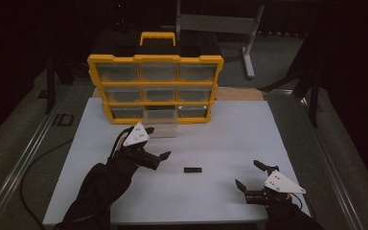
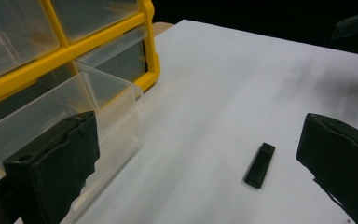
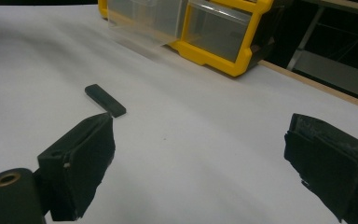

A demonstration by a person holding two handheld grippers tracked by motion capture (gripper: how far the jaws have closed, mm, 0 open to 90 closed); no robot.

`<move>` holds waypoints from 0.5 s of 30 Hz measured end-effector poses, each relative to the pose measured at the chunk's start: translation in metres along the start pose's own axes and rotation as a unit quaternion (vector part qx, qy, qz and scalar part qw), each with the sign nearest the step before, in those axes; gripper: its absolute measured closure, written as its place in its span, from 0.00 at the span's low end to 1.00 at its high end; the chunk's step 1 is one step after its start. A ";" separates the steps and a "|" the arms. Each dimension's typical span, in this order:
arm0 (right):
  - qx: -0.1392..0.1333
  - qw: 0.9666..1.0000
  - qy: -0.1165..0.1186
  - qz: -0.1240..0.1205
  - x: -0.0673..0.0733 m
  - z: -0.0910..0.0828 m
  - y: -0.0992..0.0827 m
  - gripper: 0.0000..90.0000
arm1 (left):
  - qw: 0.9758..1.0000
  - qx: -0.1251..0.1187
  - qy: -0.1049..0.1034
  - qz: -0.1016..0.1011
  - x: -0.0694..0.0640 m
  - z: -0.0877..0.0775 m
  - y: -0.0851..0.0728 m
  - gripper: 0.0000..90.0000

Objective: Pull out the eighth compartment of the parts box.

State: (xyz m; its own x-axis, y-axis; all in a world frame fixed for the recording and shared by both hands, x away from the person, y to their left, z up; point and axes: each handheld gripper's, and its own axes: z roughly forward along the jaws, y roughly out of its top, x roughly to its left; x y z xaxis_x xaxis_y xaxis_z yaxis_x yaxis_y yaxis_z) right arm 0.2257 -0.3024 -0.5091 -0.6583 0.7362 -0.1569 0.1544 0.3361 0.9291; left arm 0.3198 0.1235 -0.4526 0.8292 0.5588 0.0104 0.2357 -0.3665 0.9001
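Observation:
A small flat black bar (image 1: 192,169) lies on the white board (image 1: 230,134), between my two grippers. My left gripper (image 1: 160,160) hovers just left of it, jaws open and holding nothing; in the left gripper view the bar (image 2: 260,165) lies ahead, nearer the right-hand jaw. My right gripper (image 1: 247,173) rests open near the board's front right, with the bar (image 3: 105,100) beyond its left-hand jaw. A yellow organizer (image 1: 155,85) with clear drawers stands at the back. Its bottom-middle drawer (image 1: 160,125) is pulled out and looks empty (image 2: 107,107).
A grey metal stand (image 1: 249,45) sits behind the organizer on the right. A cable (image 1: 33,165) trails off the board's left side. Metal rails (image 1: 24,158) run along both sides of the table. Dark surroundings lie beyond.

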 end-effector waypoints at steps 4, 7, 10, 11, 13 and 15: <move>0.001 1.000 -0.001 -0.002 0.000 0.000 0.000 0.09 | 1.000 0.004 -0.002 -0.004 -0.003 -0.004 -0.010 0.00; -0.001 1.000 -0.002 -0.001 0.000 0.000 0.000 0.09 | 1.000 0.006 -0.003 -0.007 -0.006 -0.007 -0.018 0.00; 0.000 1.000 -0.002 0.001 0.000 0.000 0.000 0.09 | 1.000 0.005 0.001 -0.009 -0.009 -0.011 -0.026 0.00; 0.001 1.000 -0.002 -0.001 0.000 0.000 0.000 0.09 | 1.000 0.006 0.003 -0.009 -0.010 -0.013 -0.029 0.00; 0.000 1.000 -0.002 -0.001 0.000 0.000 0.000 0.09 | 1.000 0.006 0.000 -0.012 -0.012 -0.015 -0.034 0.00; 0.001 1.000 -0.001 -0.001 0.000 0.000 0.000 0.09 | 1.000 0.006 -0.005 -0.018 -0.014 -0.016 -0.041 0.00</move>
State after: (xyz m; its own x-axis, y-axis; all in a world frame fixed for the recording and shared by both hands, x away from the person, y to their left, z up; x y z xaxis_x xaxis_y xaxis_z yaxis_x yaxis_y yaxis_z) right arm 0.2257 -0.3020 -0.5094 -0.6565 0.7373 -0.1596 0.1541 0.3382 0.9284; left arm 0.2909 0.1426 -0.4824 0.8247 0.5650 -0.0257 0.2711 -0.3550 0.8947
